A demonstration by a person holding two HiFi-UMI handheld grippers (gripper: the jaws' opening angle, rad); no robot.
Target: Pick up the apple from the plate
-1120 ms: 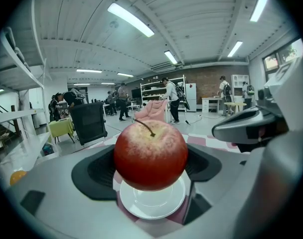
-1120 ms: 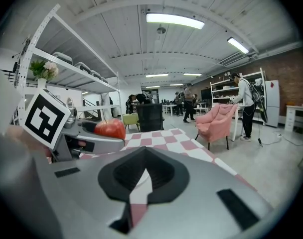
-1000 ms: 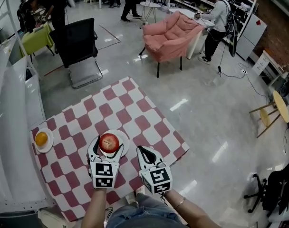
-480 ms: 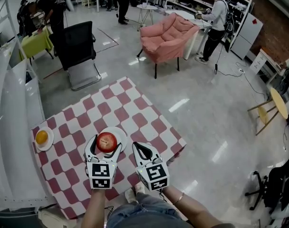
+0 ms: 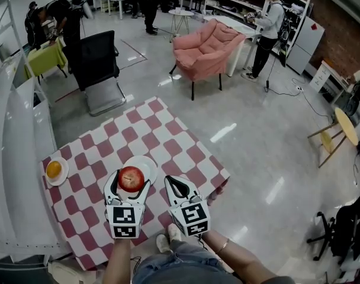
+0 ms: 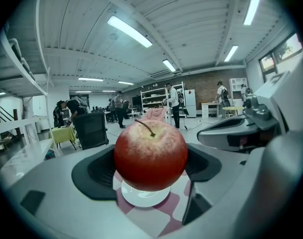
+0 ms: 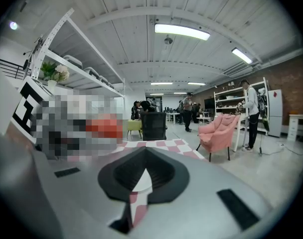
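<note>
Apple (image 5: 131, 178) is pinched at its widest girth between your left gripper (image 5: 131, 182) jaws, lifted just clear of the plate (image 5: 148, 164), which should resist slipping; right gripper (image 5: 179, 189) idles beside it, jaws pressed together, empty.

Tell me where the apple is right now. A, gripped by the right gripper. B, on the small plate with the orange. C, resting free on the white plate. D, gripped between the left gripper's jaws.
D: the left gripper view shows the apple clamped between the jaws of the left gripper, with the white plate showing below it.
</note>
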